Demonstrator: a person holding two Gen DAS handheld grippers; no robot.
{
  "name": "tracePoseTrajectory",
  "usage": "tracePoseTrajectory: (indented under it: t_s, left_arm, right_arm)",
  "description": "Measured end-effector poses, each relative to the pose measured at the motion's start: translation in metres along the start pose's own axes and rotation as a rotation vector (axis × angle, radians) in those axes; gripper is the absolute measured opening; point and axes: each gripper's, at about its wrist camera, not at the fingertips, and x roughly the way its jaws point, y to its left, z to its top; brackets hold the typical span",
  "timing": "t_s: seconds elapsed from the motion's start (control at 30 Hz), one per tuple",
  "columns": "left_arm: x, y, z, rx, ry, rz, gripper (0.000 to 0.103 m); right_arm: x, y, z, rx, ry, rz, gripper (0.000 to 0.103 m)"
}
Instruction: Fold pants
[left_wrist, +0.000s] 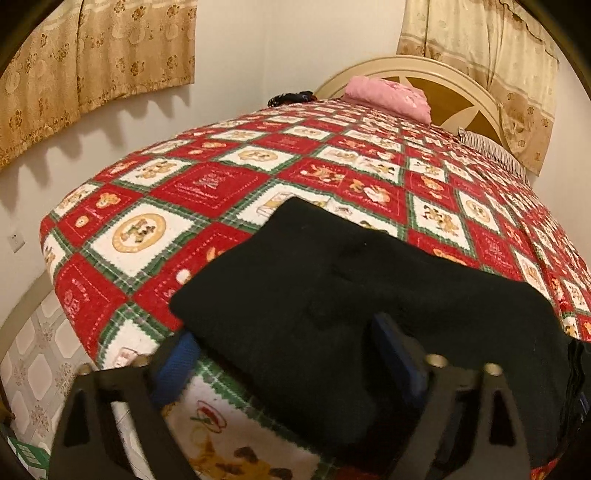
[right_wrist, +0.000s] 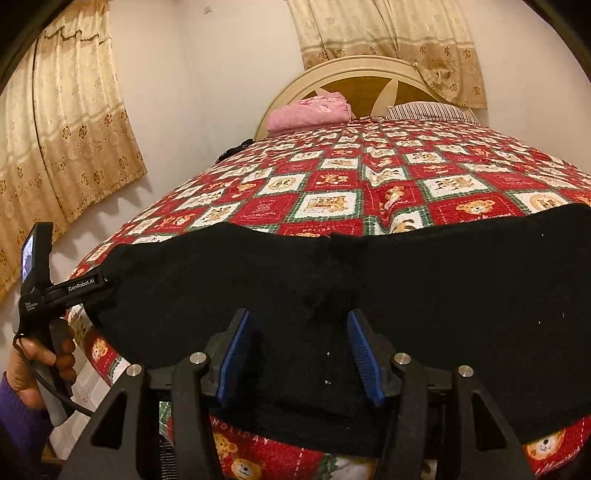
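Observation:
Black pants (left_wrist: 332, 288) lie flat across the near end of a bed with a red, white and green teddy-bear quilt (left_wrist: 207, 184). In the left wrist view my left gripper (left_wrist: 284, 358) is open, its blue pads straddling the pants' left edge, one pad (left_wrist: 173, 365) outside the cloth. In the right wrist view the pants (right_wrist: 424, 280) spread wide. My right gripper (right_wrist: 299, 354) is open just over their near middle, blue pads (right_wrist: 232, 354) on either side. The left gripper (right_wrist: 74, 288) shows at the pants' left end, held by a hand.
A pink folded cloth (right_wrist: 310, 110) and a striped pillow (right_wrist: 432, 110) lie at the cream headboard (right_wrist: 354, 70). Beige curtains (right_wrist: 66, 140) hang on the walls. Tiled floor (left_wrist: 33, 362) lies left of the bed.

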Motion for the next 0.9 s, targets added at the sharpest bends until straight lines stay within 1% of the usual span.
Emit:
tracePoseTrajectory:
  t_s: [0.03,0.07,0.13,0.17,0.2,0.27,0.47,0.53,0.57,0.63,0.67,0.73,0.77,0.83,0.87,0.9]
  left_arm:
    - [-0.002,0.003,0.001,-0.007,-0.006,-0.007,0.068]
    - [-0.004,0.009,0.002,-0.029,-0.012,-0.022,0.062]
    - [-0.007,0.017,0.003,-0.073,-0.012,-0.055,0.042]
    - [-0.009,0.022,0.003,-0.092,-0.01,-0.078,0.037]
    - [-0.01,0.022,0.003,-0.1,-0.008,-0.088,0.027]
    - [-0.012,0.021,0.002,-0.106,-0.014,-0.101,0.025]
    - [-0.014,0.015,0.003,-0.114,-0.036,-0.106,0.02]
    - [-0.019,0.008,0.006,-0.087,-0.056,-0.097,0.019]
    - [-0.026,0.001,0.009,-0.059,-0.083,-0.099,0.019]
    - [-0.039,-0.012,0.013,-0.012,-0.127,-0.127,0.019]
    - [-0.052,-0.026,0.016,0.03,-0.162,-0.161,0.019]
    - [-0.071,-0.049,0.017,0.098,-0.212,-0.219,0.019]
    - [-0.08,-0.06,0.017,0.134,-0.233,-0.247,0.019]
    - [-0.1,-0.095,0.011,0.246,-0.281,-0.327,0.019]
    - [-0.109,-0.113,0.005,0.305,-0.299,-0.364,0.019]
    - [-0.113,-0.124,0.002,0.339,-0.307,-0.39,0.019]
  right_arm:
    - [0.0,0.0,-0.001,-0.002,0.0,-0.003,0.056]
    - [0.0,0.001,0.0,-0.003,0.001,-0.006,0.056]
    - [-0.001,0.001,0.0,-0.004,0.002,-0.009,0.056]
    - [-0.001,0.001,0.0,-0.003,0.002,-0.009,0.057]
    - [0.0,0.0,0.0,-0.002,0.002,-0.009,0.057]
    - [0.0,0.001,0.0,-0.002,0.003,-0.01,0.057]
    - [0.0,0.0,0.001,0.0,0.003,-0.007,0.057]
    - [-0.001,-0.002,0.002,0.012,0.001,0.007,0.057]
    - [-0.003,-0.004,0.004,0.027,-0.004,0.018,0.057]
    - [-0.013,-0.012,0.011,0.069,-0.039,0.034,0.057]
    - [-0.021,-0.018,0.017,0.089,-0.072,0.035,0.057]
    - [-0.033,-0.027,0.029,0.104,-0.108,0.027,0.057]
    - [-0.039,-0.033,0.035,0.105,-0.115,0.023,0.057]
    - [-0.05,-0.048,0.044,0.114,-0.126,0.003,0.057]
    - [-0.054,-0.054,0.046,0.12,-0.13,-0.004,0.057]
    - [-0.059,-0.061,0.048,0.127,-0.136,-0.013,0.057]
